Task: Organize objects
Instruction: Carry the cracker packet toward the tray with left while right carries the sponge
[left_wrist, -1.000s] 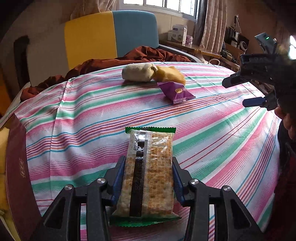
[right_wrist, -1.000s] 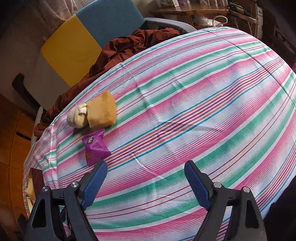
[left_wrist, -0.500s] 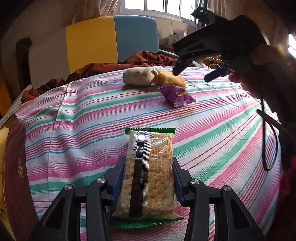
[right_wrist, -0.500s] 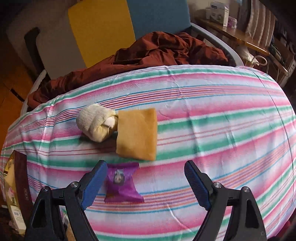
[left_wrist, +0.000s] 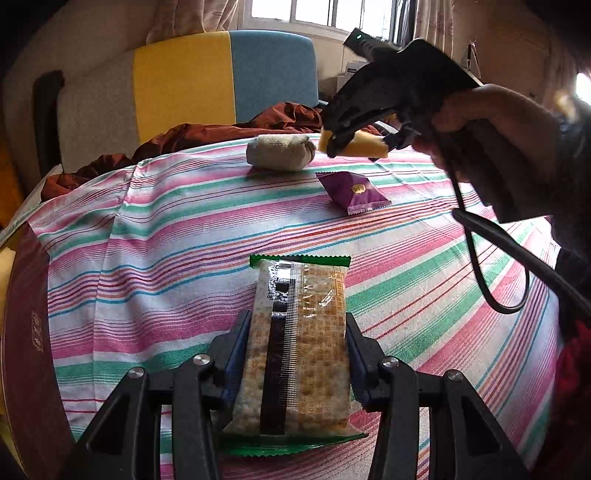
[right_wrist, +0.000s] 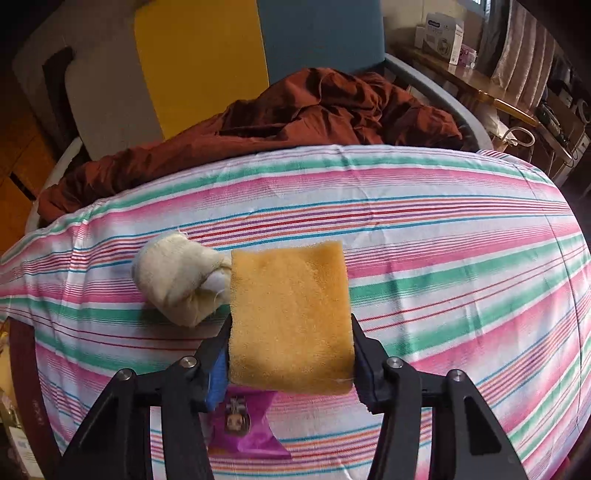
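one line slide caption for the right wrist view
Right gripper closing on a yellow sponge beside a rolled cream sock on the striped tablecloth.

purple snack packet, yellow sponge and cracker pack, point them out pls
purple snack packet (left_wrist: 354, 190), left wrist view, middle of the wrapper face
yellow sponge (right_wrist: 290, 314), right wrist view, middle of its top face
cracker pack (left_wrist: 301, 343), left wrist view, middle of the wrapper

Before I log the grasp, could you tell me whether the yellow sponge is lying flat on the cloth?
No: the yellow sponge sits between the closing right gripper pads, appearing lifted.

One cracker packet (left_wrist: 301, 350), one purple sachet (left_wrist: 352, 190), one sponge (right_wrist: 290, 317), one rolled cloth (right_wrist: 179, 277).
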